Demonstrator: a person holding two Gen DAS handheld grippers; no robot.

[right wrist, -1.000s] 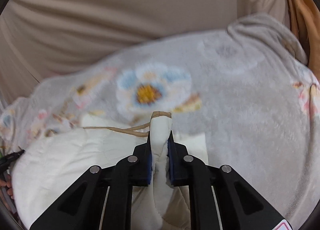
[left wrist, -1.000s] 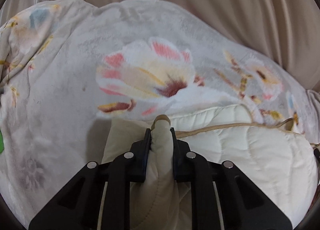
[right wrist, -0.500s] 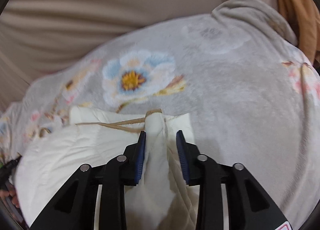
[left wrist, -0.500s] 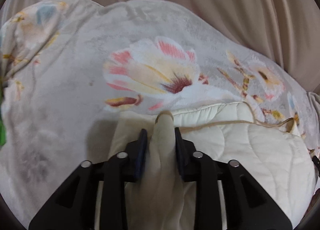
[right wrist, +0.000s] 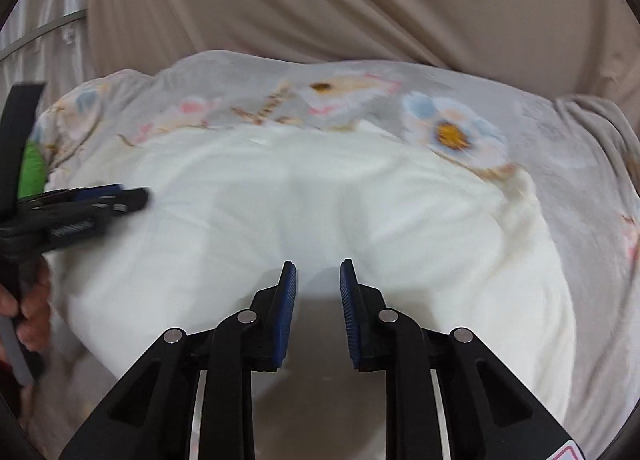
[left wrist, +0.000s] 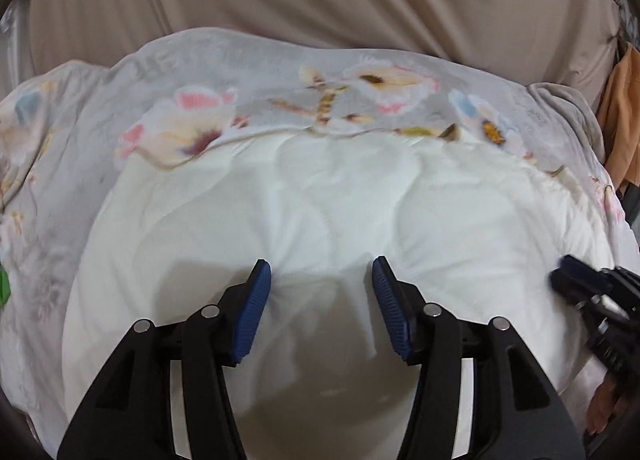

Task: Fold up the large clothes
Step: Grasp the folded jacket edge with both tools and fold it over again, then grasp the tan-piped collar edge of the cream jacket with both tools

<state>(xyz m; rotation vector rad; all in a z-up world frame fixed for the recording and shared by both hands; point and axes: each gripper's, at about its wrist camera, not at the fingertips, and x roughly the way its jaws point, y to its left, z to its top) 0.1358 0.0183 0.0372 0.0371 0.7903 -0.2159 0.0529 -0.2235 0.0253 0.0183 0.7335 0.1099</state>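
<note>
- Cream quilted garment lies folded mid-frame on the floral blanket, edge laid down.
- Left hand-held gripper is opening, empty.
- Right hand-held gripper is closing, empty.

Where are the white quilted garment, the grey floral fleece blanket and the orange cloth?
white quilted garment (left wrist: 320,200): left wrist view, middle of its padded top.
grey floral fleece blanket (right wrist: 580,180): right wrist view, bare grey area at right.
orange cloth (left wrist: 620,120): left wrist view, visible fold at right edge.
</note>
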